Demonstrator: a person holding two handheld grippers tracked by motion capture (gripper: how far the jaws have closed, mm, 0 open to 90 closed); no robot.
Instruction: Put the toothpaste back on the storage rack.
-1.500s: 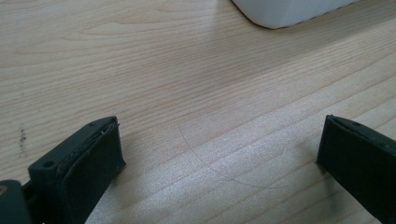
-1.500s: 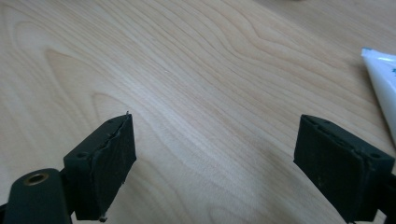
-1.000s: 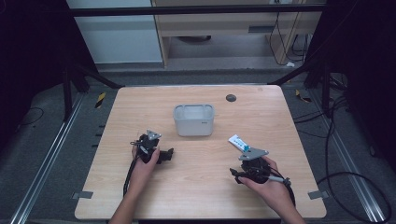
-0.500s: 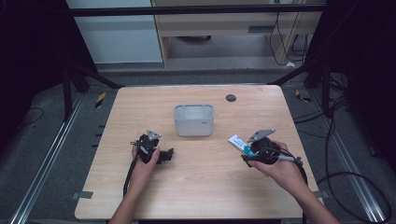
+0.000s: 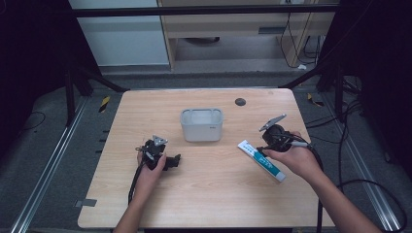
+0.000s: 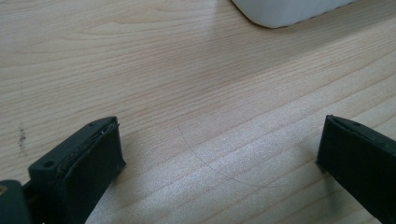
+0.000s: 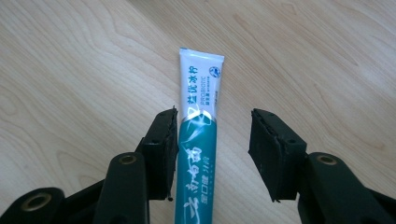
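Lying flat on the wooden table [image 5: 214,194], a toothpaste tube [image 5: 261,160] sits right of centre in the high view, slanting from upper left to lower right, white at its flat crimped end and teal toward the other end. In the right gripper view the tube [image 7: 198,140] runs up the middle of the frame, its white end pointing away from the camera, with blue and white print along its length. The right gripper [image 7: 212,149] straddles it with the jaws spread: the left-hand pad in that frame sits against the tube's edge, while the right-hand pad stands clear of it with bare wood between. In the high view this right gripper [image 5: 265,145] is at the right of the table, held by a hand [image 5: 296,160] whose forearm comes in from the lower right corner.

Just left of the tube and nearer the frame's centre stands a pale grey tub [image 5: 201,124], open at the top. A small dark round spot [image 5: 240,102] marks the tabletop above and to the right of it.

The left gripper [image 5: 167,161] rests low at the left of centre in the high view, well apart from the tube. In its own view the jaws are wide apart over bare wood, with the tub's [image 6: 289,9] pale corner at the top edge.
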